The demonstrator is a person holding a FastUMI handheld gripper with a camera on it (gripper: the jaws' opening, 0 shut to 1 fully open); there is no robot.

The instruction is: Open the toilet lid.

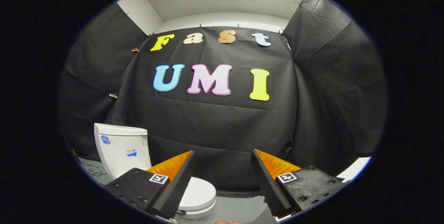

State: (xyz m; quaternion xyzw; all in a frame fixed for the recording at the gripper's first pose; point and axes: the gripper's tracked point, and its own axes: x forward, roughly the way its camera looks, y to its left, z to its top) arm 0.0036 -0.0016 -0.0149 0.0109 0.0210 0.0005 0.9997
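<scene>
Basically nothing is done yet: we see the toilet lid (pixel 199 193) down flat on the bowl, white and closed, low ahead and partly hidden behind the left finger (pixel 175 186). The toilet tank (pixel 121 149) stands behind it, off to the left, with a couple of stickers on its front. Our tool (pixel 222 186) is released, fingers spread wide, nothing between them; both are well apart from the lid and not touching it. The right finger (pixel 269 186) points at bare floor (pixel 239 210) and the black cloth wall (pixel 215 130) beyond.

We judge the whole task is left: swing the tool left and down toward the lid's front edge, hook or pinch that rim, then lift it back until it leans on the tank. We cannot tell from here how much lip the lid gives for a grip. Some cables (pixel 92 172) lie on the floor left of the tank, out of the way.
</scene>
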